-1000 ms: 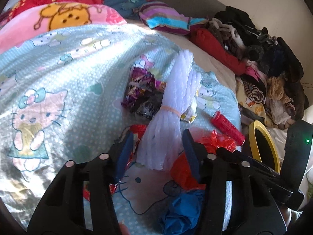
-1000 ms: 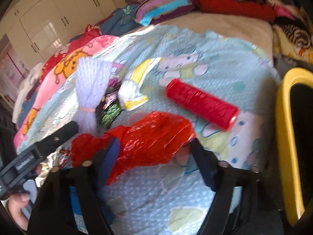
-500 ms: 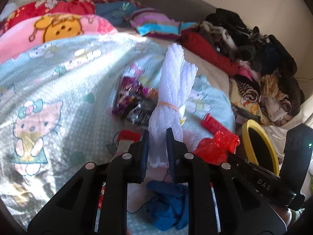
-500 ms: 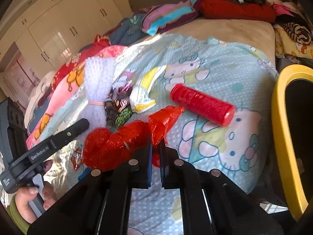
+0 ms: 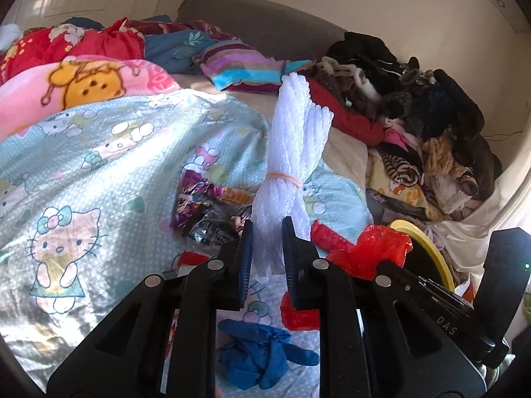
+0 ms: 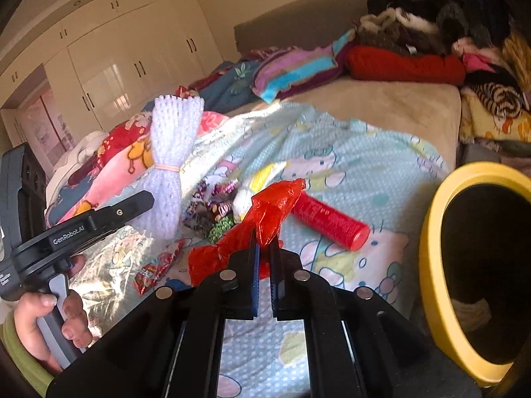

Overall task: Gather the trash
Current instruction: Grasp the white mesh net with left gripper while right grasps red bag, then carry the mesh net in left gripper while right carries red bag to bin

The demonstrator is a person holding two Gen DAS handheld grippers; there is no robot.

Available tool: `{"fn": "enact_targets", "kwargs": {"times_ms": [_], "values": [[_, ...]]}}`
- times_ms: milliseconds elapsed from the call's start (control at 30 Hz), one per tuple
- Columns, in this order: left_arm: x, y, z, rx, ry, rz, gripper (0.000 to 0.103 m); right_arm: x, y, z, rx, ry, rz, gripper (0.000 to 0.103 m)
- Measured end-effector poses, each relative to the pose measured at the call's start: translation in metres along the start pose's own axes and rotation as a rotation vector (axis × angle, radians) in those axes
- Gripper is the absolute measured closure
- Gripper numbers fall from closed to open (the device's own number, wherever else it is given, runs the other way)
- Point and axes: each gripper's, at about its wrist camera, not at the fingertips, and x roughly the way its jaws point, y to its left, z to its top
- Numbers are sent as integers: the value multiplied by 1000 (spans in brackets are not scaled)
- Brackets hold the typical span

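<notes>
Since jaws closed, L gripper point(image 5: 267, 248) clamps foam net point(image 5: 292, 162), R gripper point(image 6: 264, 262) clamps red bag point(image 6: 265, 212), both lifted.

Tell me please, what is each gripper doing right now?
Left gripper: closed on the white foam net bundle.
Right gripper: closed on the red plastic bag.

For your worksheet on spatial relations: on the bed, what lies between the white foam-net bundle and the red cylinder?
In the right wrist view, crumpled snack wrappers and a yellow-and-white wrapper lie between the white foam-net bundle and the red cylinder.
</notes>
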Motion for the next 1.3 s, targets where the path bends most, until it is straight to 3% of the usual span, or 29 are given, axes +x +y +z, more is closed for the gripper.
{"fn": "enact_targets", "kwargs": {"times_ms": [500,1300], "values": [[-11,-24,6,45,-16,-29,91,-36,-6,14,1,-90,-21,98],[-11,-79,-2,163,5,-87,91,-90,-59,25,71,-188,-122,98]]}}
